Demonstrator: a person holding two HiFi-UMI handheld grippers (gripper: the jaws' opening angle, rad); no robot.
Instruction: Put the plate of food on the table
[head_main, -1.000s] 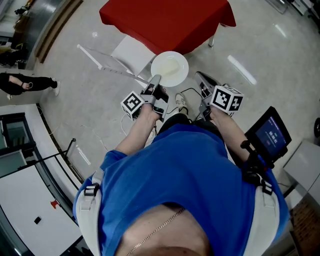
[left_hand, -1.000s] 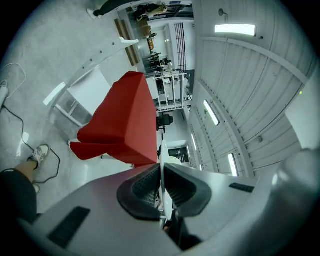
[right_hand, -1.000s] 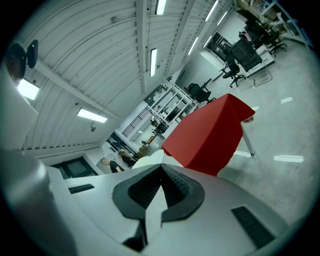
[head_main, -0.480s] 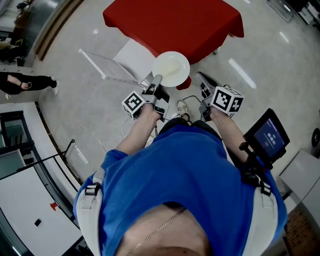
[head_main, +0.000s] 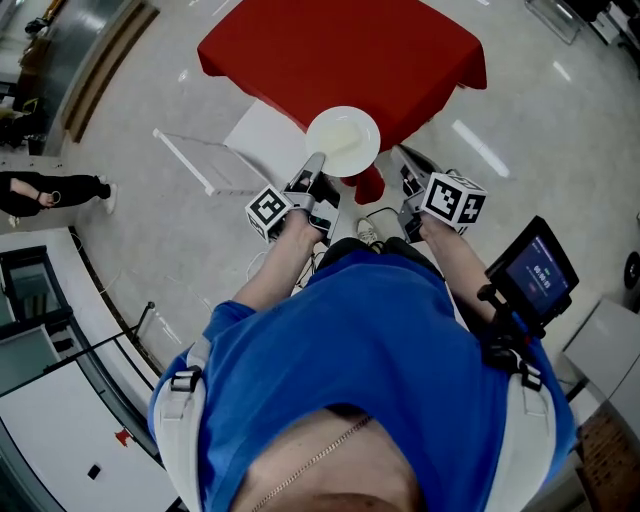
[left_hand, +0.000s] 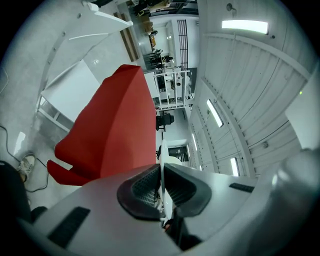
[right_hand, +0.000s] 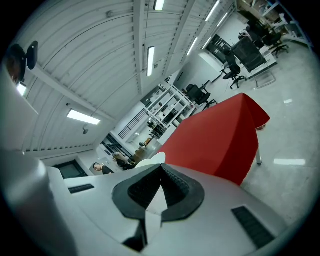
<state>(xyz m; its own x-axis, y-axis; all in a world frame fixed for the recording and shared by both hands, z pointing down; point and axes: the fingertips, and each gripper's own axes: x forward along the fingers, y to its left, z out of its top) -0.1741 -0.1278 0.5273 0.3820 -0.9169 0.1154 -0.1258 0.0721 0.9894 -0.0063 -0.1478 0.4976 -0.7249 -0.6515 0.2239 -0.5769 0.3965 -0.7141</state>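
Observation:
A white plate (head_main: 343, 141) with pale food on it hangs level in front of me, over the near corner of the red-clothed table (head_main: 340, 50). My left gripper (head_main: 316, 160) is shut on the plate's near rim. In the left gripper view the thin plate edge (left_hand: 163, 150) runs between the pads of that gripper (left_hand: 161, 168), with the red table (left_hand: 120, 130) beyond. My right gripper (head_main: 400, 156) is just right of the plate, shut and holding nothing. In the right gripper view its gripper (right_hand: 160, 169) has its pads together, and the plate (right_hand: 152, 161) and the table (right_hand: 215, 140) lie ahead.
A clear panel (head_main: 200, 160) and a white board (head_main: 262, 112) stand on the floor left of the table. A person (head_main: 50, 187) stands at the far left. A small screen (head_main: 535, 270) is mounted at my right side. Cables and a shoe (head_main: 366, 232) lie by my feet.
The table has come nearer in the head view. The plate, which hung short of the table's edge, now overlaps its near corner. Both grippers keep their places and grips.

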